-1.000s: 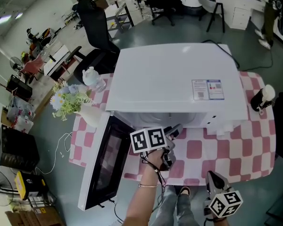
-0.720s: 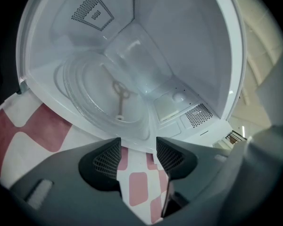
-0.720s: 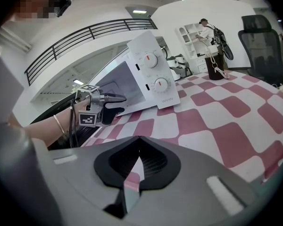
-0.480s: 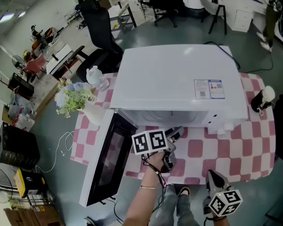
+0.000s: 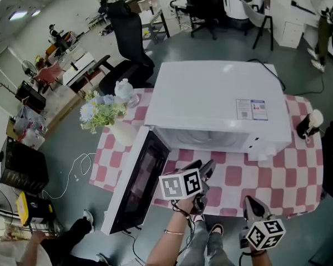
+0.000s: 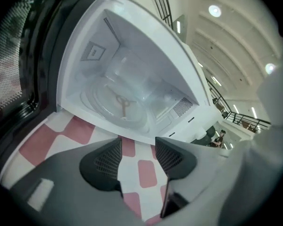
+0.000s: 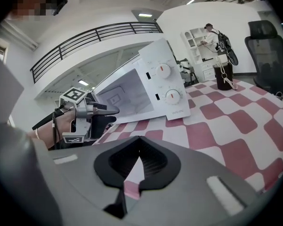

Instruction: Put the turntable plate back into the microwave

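plate: turntable plate (image 6: 108, 108) lies inside the microwave (image 5: 216, 101), looks seated
left gripper (image 6: 137, 145): at the opening's 6 o'clock, fingers wide, just closed slightly, nothing between
right gripper (image 7: 140, 147): fingers together, empty
next: probably withdraw straight, then swing door (image 5: 134, 186) shut from 8 o'clock

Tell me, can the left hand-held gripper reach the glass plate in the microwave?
Probably yes. The door is wide open and only bare tablecloth lies between the left hand-held gripper and the glass plate. Its jaws, just closing slightly, are apart with nothing between them.
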